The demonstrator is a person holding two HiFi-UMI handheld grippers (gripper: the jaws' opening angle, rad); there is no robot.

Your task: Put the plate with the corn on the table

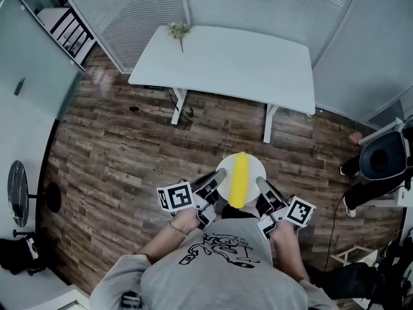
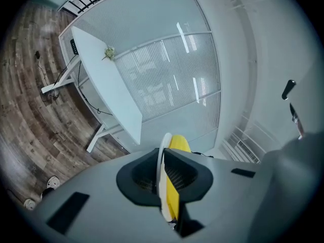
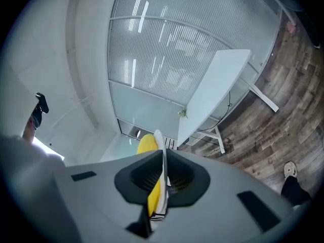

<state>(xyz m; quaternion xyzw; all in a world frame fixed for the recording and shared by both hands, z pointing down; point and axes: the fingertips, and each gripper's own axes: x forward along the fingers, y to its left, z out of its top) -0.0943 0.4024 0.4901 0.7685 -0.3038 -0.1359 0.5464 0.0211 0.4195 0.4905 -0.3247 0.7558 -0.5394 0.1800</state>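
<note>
A white plate [image 1: 253,167] with a yellow corn cob [image 1: 239,178] on it hangs in the air in front of the person, above the wooden floor. My left gripper [image 1: 219,179] is shut on the plate's left rim and my right gripper [image 1: 262,187] on its right rim. In the left gripper view the plate's rim [image 2: 162,178] stands edge-on between the jaws, with the corn [image 2: 173,196] behind it. The right gripper view shows the same: rim [image 3: 162,178] pinched, corn [image 3: 148,145] beside it. The white table [image 1: 232,66] stands ahead, some way off.
A small plant sprig [image 1: 179,30] lies on the table's far left corner. Cables [image 1: 150,111] run on the floor under the table. A black chair [image 1: 383,157] and a person's feet [image 1: 349,205] are at the right. Glass walls with blinds stand behind the table.
</note>
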